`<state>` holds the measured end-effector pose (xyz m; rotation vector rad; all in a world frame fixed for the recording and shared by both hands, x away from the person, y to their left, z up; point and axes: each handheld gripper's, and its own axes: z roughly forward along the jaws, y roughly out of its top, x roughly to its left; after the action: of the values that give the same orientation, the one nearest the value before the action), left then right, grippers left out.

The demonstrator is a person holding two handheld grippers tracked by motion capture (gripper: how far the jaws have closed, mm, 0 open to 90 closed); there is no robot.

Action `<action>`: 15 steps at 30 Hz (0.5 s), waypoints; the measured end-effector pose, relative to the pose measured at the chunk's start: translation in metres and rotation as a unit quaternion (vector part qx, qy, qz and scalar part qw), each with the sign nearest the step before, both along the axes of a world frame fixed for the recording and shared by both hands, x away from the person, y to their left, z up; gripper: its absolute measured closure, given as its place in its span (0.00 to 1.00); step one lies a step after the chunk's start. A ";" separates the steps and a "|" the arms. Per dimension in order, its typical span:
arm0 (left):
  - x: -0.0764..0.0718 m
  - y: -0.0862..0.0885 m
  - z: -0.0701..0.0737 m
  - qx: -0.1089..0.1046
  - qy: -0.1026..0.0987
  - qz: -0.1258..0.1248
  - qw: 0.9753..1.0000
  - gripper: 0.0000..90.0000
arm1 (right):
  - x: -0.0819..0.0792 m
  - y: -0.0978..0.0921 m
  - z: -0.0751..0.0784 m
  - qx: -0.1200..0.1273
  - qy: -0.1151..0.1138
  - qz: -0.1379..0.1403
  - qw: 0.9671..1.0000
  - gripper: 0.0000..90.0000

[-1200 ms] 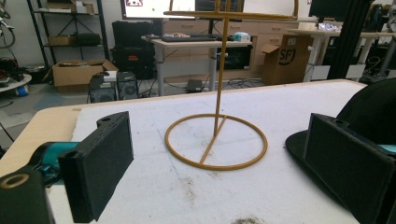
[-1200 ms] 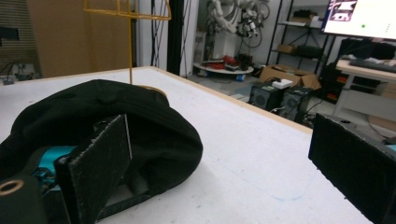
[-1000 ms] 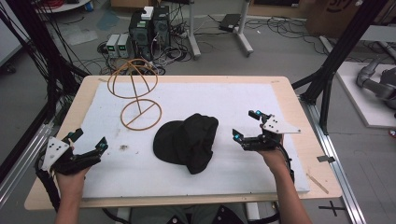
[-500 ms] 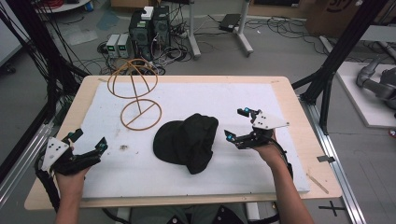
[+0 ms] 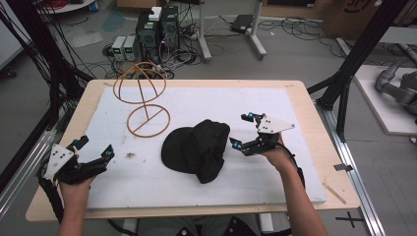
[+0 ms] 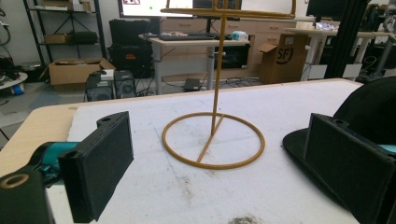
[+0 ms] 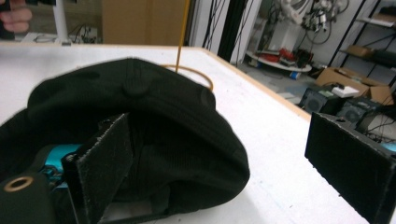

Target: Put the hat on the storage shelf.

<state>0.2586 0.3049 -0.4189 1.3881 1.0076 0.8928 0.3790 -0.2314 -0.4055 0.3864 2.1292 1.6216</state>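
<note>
White padding (image 5: 255,103) covers the table, and the black cap (image 5: 199,150) lies mid-board, just ahead of the right gripper (image 5: 243,132). Jaws wide apart, nothing held, one jaw right at the cap's soft crown. The left gripper (image 5: 93,147) hovers spread and empty, well off to the cap's far side. Beyond the cap stands the wire hat stand (image 5: 142,101). Risk here: pinch only loose fabric and the cap could sag, slip or drag across the padding.
</note>
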 end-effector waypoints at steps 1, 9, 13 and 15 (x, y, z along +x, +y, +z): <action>0.000 0.000 0.000 0.000 0.000 0.000 1.000 0.10 | 0.001 0.001 -0.001 -0.005 0.001 0.001 1.000 0.09; 0.001 -0.001 0.000 0.000 0.001 -0.002 1.000 0.10 | 0.004 0.014 -0.008 -0.030 -0.004 -0.002 1.000 0.13; 0.002 -0.001 -0.001 0.000 0.002 -0.002 1.000 0.10 | 0.007 0.018 -0.011 -0.029 0.000 0.004 1.000 0.14; 0.002 -0.001 -0.001 0.000 0.002 -0.003 1.000 0.10 | 0.007 0.020 -0.012 -0.028 0.002 0.005 1.000 0.14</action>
<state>0.2604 0.3037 -0.4198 1.3922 1.0068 0.8860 0.3864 -0.2116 -0.4175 0.3619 2.1784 1.5632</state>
